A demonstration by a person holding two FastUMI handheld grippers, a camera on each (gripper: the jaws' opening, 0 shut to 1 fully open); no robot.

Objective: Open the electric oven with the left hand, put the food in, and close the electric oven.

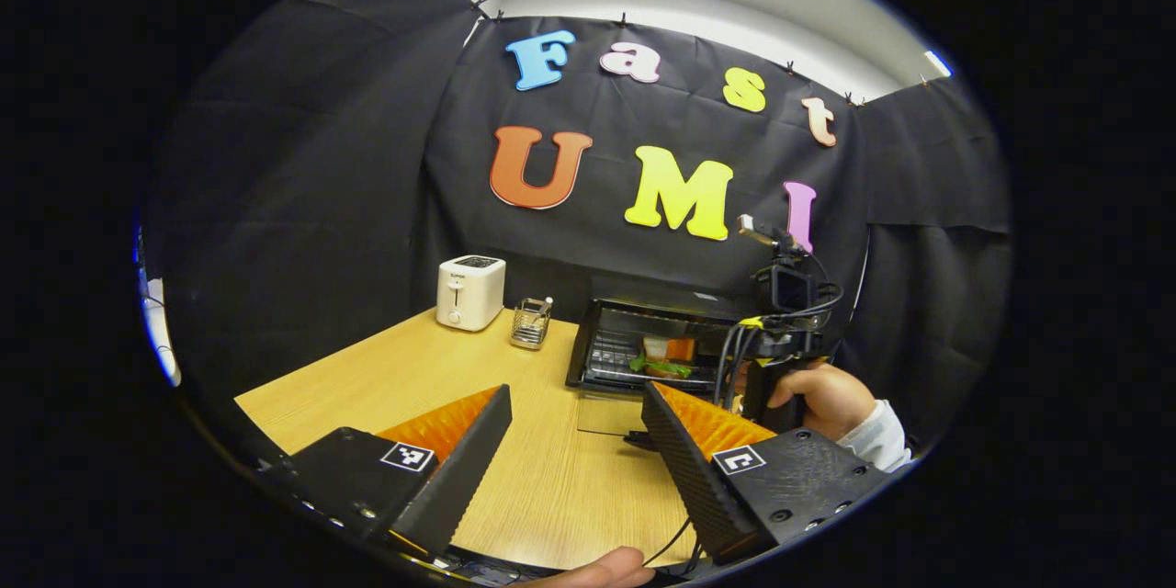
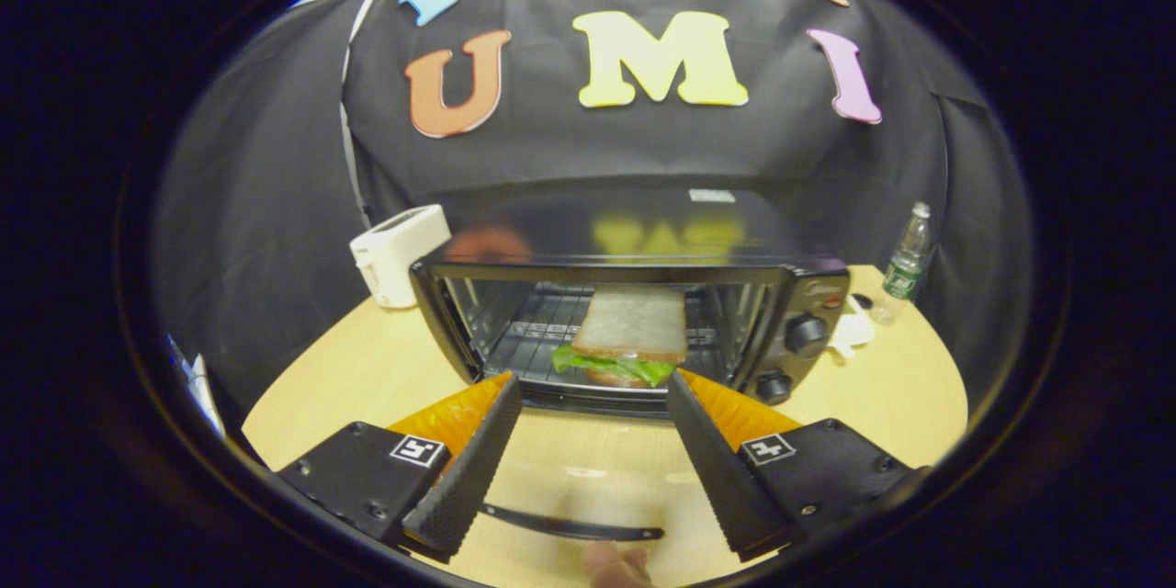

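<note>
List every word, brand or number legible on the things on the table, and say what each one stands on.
None can be read.
toaster: small mark on its front, too small to read.
oven: pale sticker on top, blurred; marks by the dials, too small.
bottle: label too small to read.

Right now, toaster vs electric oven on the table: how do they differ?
The toaster is white and small; the electric oven is black and much wider. The toaster is boxy with its slots on top; the electric oven opens at the front, and its glass door lies folded down. I see no food in the toaster; the electric oven holds a sandwich on its rack. Both stand on the wooden table by the back wall.
</note>
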